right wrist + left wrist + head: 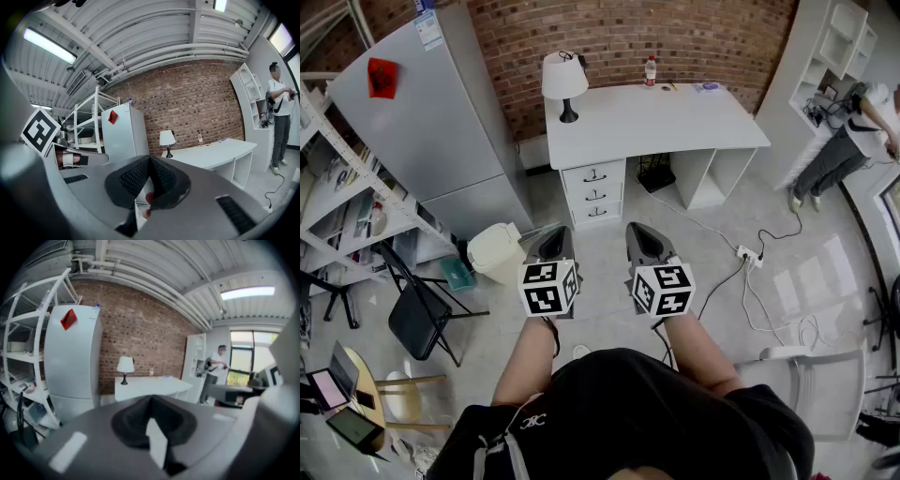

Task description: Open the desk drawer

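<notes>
A white counter (656, 122) stands by the far brick wall, with three drawers (594, 193) stacked under its left end. The left gripper (555, 239) and right gripper (643, 239) are both pressed together and empty. The drawers lie well apart from them, straight ahead between the two.
</notes>
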Action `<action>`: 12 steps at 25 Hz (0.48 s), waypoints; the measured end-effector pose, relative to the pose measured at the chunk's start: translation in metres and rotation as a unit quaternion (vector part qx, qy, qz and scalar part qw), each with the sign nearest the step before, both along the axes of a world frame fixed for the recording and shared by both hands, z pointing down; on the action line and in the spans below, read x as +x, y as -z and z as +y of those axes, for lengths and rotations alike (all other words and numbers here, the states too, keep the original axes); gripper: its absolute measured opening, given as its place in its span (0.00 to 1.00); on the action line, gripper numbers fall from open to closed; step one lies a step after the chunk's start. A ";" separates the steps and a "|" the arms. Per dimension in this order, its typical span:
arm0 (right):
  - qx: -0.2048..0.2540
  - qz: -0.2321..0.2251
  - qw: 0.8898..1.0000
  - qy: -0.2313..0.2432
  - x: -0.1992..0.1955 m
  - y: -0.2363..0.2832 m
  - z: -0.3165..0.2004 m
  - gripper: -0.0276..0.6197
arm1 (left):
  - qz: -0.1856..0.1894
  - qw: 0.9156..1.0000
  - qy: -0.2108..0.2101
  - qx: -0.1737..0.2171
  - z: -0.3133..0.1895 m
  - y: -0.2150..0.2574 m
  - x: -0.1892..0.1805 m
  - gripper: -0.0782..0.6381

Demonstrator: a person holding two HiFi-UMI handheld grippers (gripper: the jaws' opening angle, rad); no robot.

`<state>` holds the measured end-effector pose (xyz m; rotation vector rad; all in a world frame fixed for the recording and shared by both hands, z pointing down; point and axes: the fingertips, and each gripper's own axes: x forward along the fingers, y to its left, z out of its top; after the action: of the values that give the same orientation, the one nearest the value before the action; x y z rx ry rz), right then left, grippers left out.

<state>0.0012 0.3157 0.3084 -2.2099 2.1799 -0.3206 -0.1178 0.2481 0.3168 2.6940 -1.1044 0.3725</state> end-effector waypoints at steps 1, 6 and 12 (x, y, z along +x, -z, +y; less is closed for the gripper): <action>0.000 -0.001 1.000 -0.001 -0.003 0.000 -0.002 0.03 | 0.000 1.000 0.000 0.001 -0.002 0.000 -0.003 0.11; -0.007 -0.002 1.000 -0.002 -0.013 -0.003 -0.011 0.03 | 0.014 1.000 -0.004 -0.004 -0.007 -0.001 -0.015 0.11; -0.008 -0.008 1.000 0.004 -0.022 -0.005 -0.022 0.03 | 0.015 1.000 -0.005 -0.007 -0.017 -0.006 -0.021 0.11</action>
<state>-0.0212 0.2937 0.3134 -2.1992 2.1871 -0.3552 -0.1388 0.2308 0.3228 2.6848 -1.0762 0.3392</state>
